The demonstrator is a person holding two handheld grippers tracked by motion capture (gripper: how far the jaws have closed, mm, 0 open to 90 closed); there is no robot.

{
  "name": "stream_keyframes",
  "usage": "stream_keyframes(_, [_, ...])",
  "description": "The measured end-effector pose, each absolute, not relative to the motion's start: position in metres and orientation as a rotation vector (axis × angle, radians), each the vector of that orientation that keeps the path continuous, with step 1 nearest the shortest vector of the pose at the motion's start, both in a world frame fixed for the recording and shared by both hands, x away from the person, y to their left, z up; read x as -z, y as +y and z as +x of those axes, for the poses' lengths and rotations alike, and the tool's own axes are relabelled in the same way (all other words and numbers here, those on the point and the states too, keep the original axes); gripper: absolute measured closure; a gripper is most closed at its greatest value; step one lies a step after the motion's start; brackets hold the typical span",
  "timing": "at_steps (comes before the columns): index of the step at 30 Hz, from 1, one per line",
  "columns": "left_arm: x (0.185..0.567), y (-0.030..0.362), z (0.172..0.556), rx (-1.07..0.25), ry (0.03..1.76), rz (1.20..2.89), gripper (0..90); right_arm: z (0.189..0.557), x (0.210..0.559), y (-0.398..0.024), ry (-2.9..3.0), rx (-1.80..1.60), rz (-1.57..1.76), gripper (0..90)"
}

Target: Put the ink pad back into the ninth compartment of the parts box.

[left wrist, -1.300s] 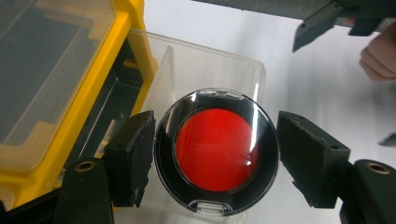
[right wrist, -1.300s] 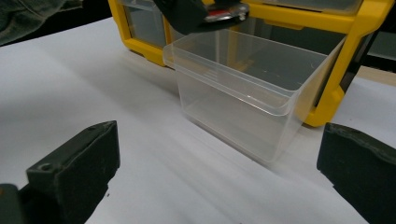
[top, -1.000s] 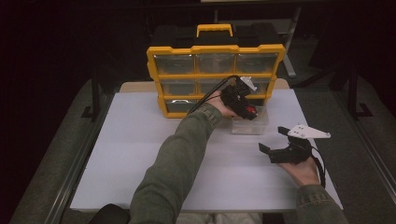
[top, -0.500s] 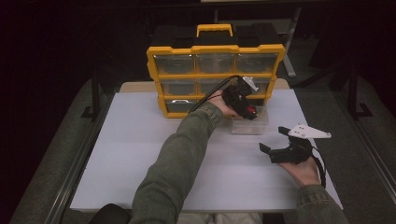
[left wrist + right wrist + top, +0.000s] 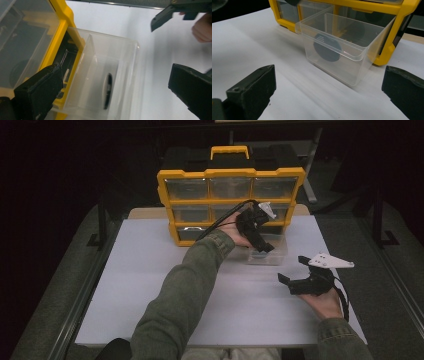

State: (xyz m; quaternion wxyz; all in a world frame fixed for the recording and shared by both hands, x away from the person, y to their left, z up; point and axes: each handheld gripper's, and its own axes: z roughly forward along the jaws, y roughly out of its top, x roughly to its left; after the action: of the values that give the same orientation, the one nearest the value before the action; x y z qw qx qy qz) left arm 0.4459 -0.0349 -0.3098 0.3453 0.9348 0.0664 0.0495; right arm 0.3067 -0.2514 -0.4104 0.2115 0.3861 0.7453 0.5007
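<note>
1. The clear drawer bin [image 5: 268, 251] stands on the white bench [image 5: 150, 285], touching the bottom row of the yellow organiser [image 5: 230, 172] at its right end and jutting out toward me. In the right gripper view it sits upright and wholly on the bench surface.
2. Inside it a dark round disc [image 5: 327, 47] leans on edge against one wall; I cannot tell what the disc is.
3. My left fingers [image 5: 261, 244] have just been opening and now stand wide, one black pad [image 5: 40, 92] by the bin's organiser side and the other well off over bare bench. Nothing is pinched between them (the bin lies between them in the left gripper view, but no pad presses its walls).
4. Compared with a second ago, that left gripper has lifted a little off the bin's rim while the bin keeps its spot.
5. I read this as the release: the bin is out of its slot and parked, so the pulling step looks finished.
6. My right fingers [image 5: 292, 276] hover spread wide and empty near the bin, aimed at its front corner, well placed to go for the disc or the bin next.
</note>
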Motion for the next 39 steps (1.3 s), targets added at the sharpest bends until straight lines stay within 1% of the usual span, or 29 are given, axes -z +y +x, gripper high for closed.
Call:
stream_keyframes(8, [0.296,-0.009,0.430,-0.158,0.170,2.368,0.0,0.307,0.411,-0.251,2.071,-1.386,1.081,0.0])
stream_keyframes(18, [0.301,0.026,0.425,-0.176,0.224,2.312,0.0,0.307,0.411,-0.251,2.074,-1.378,1.085,0.0])
stream_keyframes(39, [0.300,0.064,0.414,-0.222,0.294,2.224,0.0,0.307,0.412,-0.249,2.081,-1.369,1.086,0.0])
